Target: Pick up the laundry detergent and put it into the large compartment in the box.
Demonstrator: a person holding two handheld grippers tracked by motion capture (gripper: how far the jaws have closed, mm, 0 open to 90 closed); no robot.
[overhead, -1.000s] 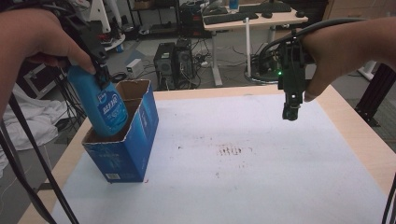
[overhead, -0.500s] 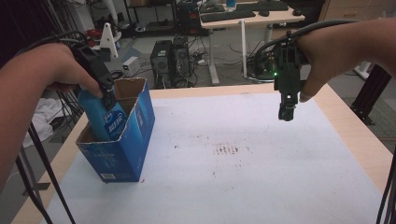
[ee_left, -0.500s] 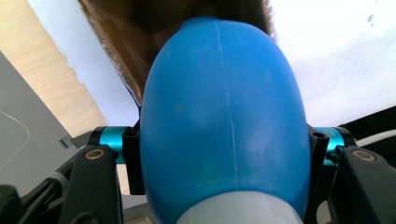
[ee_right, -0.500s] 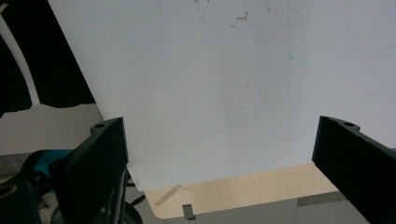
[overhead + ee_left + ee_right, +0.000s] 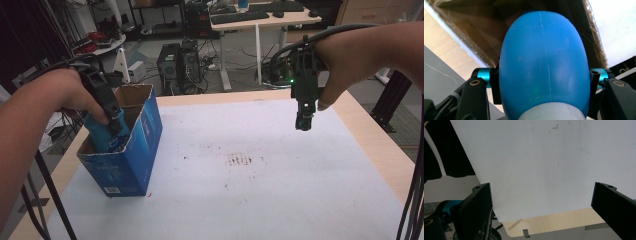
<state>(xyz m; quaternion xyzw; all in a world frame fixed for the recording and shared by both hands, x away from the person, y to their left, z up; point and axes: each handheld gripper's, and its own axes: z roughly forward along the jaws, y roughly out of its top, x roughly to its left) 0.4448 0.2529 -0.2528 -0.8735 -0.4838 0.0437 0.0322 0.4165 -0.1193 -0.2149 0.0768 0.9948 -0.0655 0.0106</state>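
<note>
Left gripper [image 5: 116, 131] clamped (angled down); right gripper [image 5: 303, 122] agape, raised.

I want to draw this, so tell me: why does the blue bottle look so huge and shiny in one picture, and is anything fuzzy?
In the left gripper view the blue bottle sits right at the camera, so it looks huge, with soft pale glare on its side. In the high view the left gripper and cardboard box look slightly soft. In the right gripper view the white table sheet is bright and evenly lit.

Bottle half-swallowed by the box!
The blue bottle's [image 5: 107, 137] lower body is hidden behind the cardboard box [image 5: 131, 165] wall; its label is too small to read, and in the left tongs' view its cap runs off the bottom edge.
</note>
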